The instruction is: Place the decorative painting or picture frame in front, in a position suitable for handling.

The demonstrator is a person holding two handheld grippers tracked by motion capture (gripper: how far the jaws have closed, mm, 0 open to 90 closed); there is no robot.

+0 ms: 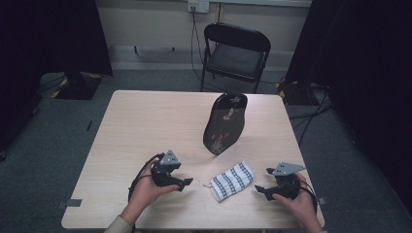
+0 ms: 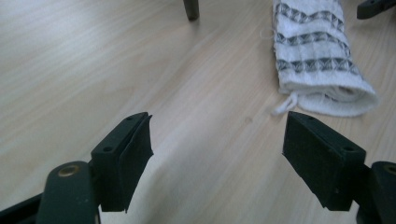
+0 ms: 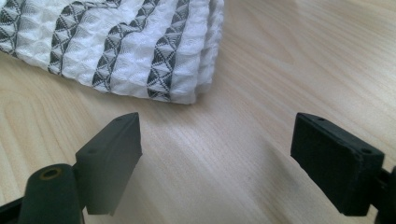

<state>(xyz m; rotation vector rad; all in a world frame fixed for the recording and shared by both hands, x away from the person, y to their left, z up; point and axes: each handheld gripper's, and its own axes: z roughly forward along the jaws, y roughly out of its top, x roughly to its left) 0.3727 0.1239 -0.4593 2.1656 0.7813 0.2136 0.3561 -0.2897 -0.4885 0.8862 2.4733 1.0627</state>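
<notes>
Towel (image 1: 232, 180) lies between both hands' low, inward-pointing claws, left claw (image 1: 187, 183) and right claw (image 1: 260, 190) gaping empty

One folded cloth (image 1: 232, 180), one tray (image 1: 225, 124), one chair (image 1: 235, 56).

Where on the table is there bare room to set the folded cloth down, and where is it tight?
The table's far-left stretch, left of the upright black lacquered board, is bare. A narrower strip lies right of that board. It is tight near the front edge, where the folded cloth sits between the left gripper and right gripper.
</notes>
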